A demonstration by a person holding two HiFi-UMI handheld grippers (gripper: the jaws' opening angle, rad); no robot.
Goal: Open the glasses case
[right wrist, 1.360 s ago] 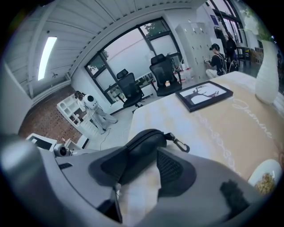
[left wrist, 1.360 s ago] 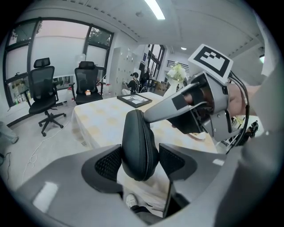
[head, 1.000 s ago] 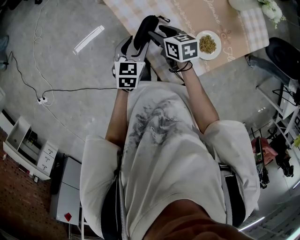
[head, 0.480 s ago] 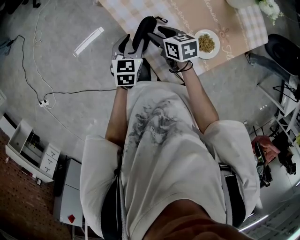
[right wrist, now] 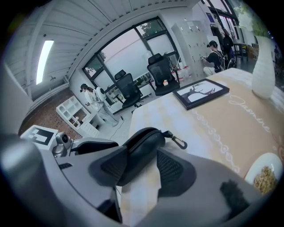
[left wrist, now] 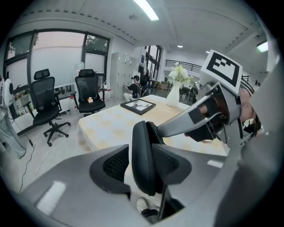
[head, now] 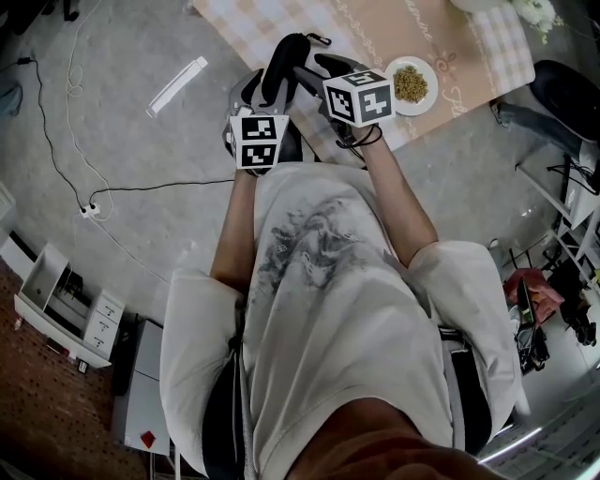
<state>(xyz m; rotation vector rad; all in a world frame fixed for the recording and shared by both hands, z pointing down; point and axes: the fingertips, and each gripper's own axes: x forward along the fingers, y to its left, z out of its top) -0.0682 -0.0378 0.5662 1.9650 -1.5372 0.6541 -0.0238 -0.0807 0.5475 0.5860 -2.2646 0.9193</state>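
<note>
A black zipped glasses case with a clip at its far end hangs over the table's corner between both grippers. My right gripper comes from the right and is shut across the case, a pad on each side. In the left gripper view the case stands edge-on between the pads. My left gripper has just been closing, and its pads now lie against the case's two faces. The right gripper's finger reaches the case's upper end.
The table wears a beige and checked cloth. On it are a small plate of grains, a framed picture and a white vase. A cable and a white strip lie on the floor at left.
The left gripper's fingers have drawn in round the case. The right gripper and the case have kept their place.
</note>
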